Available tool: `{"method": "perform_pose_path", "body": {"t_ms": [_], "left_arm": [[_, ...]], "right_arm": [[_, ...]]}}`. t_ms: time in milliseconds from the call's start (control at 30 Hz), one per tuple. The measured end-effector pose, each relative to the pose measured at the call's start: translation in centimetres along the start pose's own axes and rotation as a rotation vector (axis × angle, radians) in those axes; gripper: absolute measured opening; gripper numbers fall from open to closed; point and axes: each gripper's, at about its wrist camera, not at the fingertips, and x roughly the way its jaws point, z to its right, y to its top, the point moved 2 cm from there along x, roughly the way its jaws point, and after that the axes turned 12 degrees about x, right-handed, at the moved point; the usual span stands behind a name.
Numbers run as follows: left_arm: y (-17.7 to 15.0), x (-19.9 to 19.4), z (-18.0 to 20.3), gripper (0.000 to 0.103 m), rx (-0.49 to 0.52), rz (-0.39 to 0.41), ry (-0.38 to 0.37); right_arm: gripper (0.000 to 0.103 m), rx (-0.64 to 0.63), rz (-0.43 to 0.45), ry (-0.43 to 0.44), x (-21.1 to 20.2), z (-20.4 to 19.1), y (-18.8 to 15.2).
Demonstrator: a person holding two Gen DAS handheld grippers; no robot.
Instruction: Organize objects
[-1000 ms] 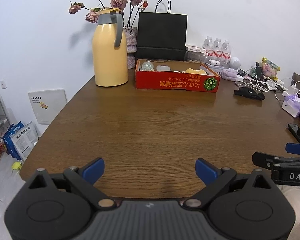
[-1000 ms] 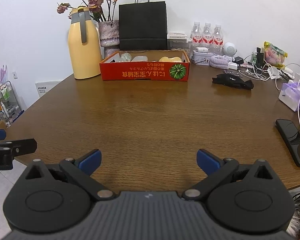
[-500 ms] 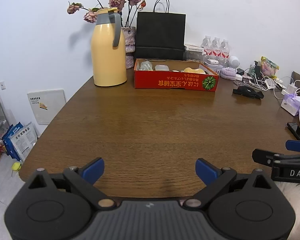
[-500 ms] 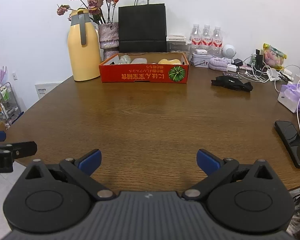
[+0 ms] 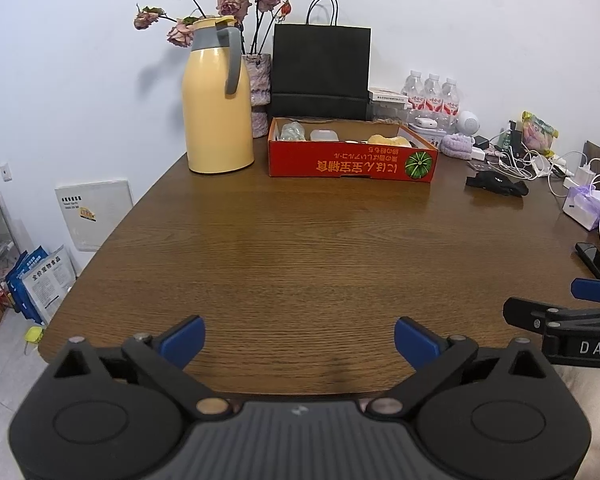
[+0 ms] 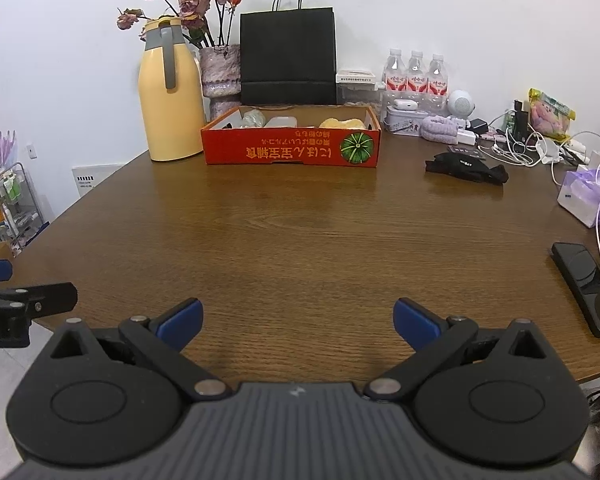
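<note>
At the near edge of the brown wood-grain desk [image 5: 300, 248], the left gripper [image 5: 300, 340] and right gripper [image 6: 298, 320] hover side by side, jaws wide, holding nothing. Bare wood lies ahead of both. Toward the far edge sits a shallow red cardboard box [image 6: 292, 148] holding small pale and yellow items. Left of it stands a tall yellow thermos jug [image 5: 217, 100]; behind it, a black paper bag [image 6: 288, 58] against the white wall. Right: a black glove [image 6: 464, 168], tangled white cables [image 6: 516, 148], a black phone [image 6: 584, 280].
</note>
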Motion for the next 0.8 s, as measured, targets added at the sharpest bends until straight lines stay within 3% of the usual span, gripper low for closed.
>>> {"method": "perform_pose_path", "body": {"t_ms": [800], "left_arm": [[-0.08,0.00,0.46,0.102,0.012,0.001,-0.002]], "right_arm": [[0.103,-0.014,0.007,0.002,-0.08,-0.26,-0.10]]}}
